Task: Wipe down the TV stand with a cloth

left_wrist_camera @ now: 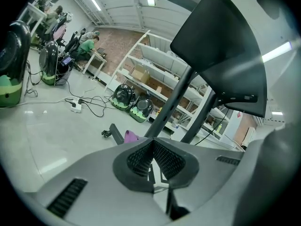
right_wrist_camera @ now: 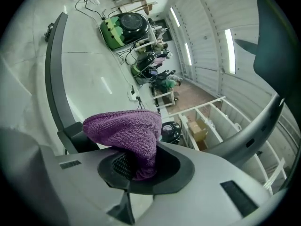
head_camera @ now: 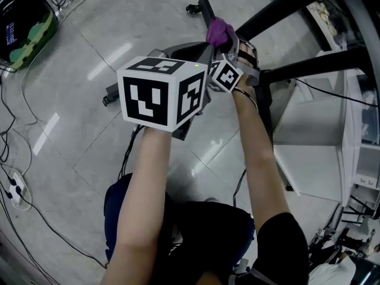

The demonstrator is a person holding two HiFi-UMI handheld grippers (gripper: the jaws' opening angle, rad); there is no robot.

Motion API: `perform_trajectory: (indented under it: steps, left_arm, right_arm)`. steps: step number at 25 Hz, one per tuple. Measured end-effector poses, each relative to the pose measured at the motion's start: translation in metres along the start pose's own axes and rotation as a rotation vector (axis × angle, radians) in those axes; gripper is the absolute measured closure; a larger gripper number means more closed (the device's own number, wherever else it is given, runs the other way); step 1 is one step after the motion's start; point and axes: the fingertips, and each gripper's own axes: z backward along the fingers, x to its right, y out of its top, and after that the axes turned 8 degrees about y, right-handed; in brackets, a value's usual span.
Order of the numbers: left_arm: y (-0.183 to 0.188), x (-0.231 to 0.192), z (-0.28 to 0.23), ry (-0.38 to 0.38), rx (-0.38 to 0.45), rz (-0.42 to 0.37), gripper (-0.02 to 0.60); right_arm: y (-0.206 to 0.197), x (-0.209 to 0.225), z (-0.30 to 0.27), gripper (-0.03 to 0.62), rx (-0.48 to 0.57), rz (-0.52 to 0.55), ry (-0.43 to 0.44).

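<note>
The right gripper (right_wrist_camera: 128, 166) has its jaws closed on a purple cloth (right_wrist_camera: 124, 131); the lower end is pinched between the pads and the rest bunches up and forward past the tips. The left gripper (left_wrist_camera: 153, 158) has its jaws shut pad to pad with nothing between them; in the head view it hangs just left of the right one and a little behind it.

The stand (head_camera: 279, 13) is a black frame on the floor (head_camera: 89, 52); its poles rise to the right of both grippers. A base leg (right_wrist_camera: 52, 79) lies low in front of the right jaws.

The cloth sits at the near end of that leg, on it or just above it; no view settles whether they touch. The leg's long axis runs straight away from the right jaws, toward the caster (head_camera: 191, 8) at its far tip.

My reading is that wiping is under way on the base, with the poles to the right not obviously done. The right hand is the nearer and the only one with the cloth. The next stroke probably wants the cloth pressed down and drawn along the leg's length towards the caster, not across it. The wad is narrow, so it could slip off the leg's edge.
</note>
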Motion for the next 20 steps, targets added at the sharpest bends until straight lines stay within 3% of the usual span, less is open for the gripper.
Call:
perform_trajectory:
  steps: [5, 12, 20]
  left_arm:
    - [-0.003, 0.004, 0.000, -0.015, -0.007, 0.003, 0.575]
    - [-0.002, 0.008, 0.004, -0.026, -0.010, -0.007, 0.575]
    - [0.003, 0.020, 0.013, -0.055, 0.007, -0.006, 0.575]
  right_arm:
    - [-0.006, -0.027, -0.012, 0.508, -0.029, -0.029, 0.058]
    - [0.004, -0.034, -0.016, 0.508, 0.017, -0.114, 0.094]
    - [-0.005, -0.033, 0.013, 0.508, -0.002, -0.092, 0.136]
